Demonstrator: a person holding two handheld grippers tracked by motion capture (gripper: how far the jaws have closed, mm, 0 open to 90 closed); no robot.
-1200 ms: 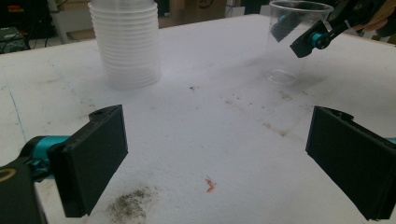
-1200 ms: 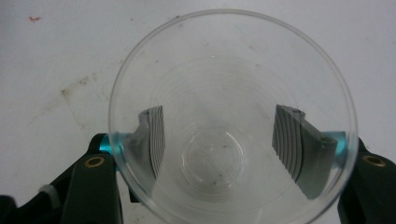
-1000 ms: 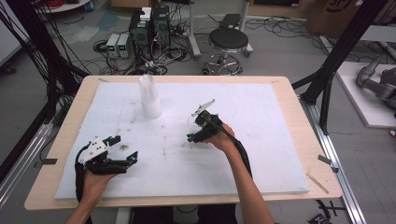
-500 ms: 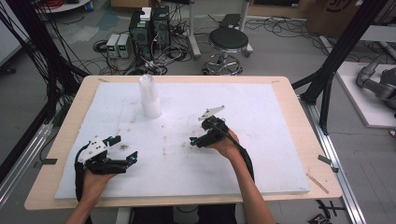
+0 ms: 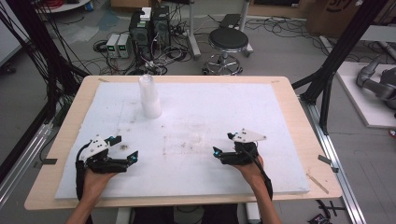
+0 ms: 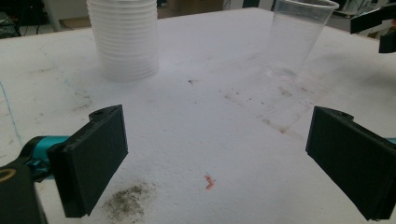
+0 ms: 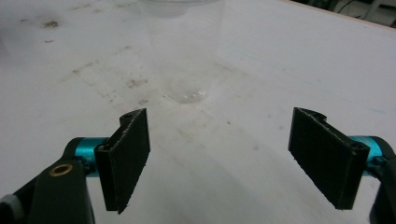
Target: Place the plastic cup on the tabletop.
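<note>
A: White foam-topped surface [image 5: 280, 121], wooden rim, stool [image 5: 228, 41] and cabling on floor behind. Cup location?

B: Clear cup [image 7: 187, 60] upright mid-surface, straight ahead of right tool [image 5: 223, 143], apart from it. Hard to make out from high view.

A: Right tool state?

B: Spread, jaws just been opening, nothing between them, pads clear of cup.

A: Left tool [image 5: 125, 147]?

B: Spread wide too, nothing pinched. Low over near-left part of surface, dark smudge [image 6: 128, 200] and small red speck [image 6: 209, 181] between jaws in its own view.

A: Anything else?

B: Stack of cups [image 5: 150, 95] upright at back left, well apart from both tools, separate from clear cup.
</note>
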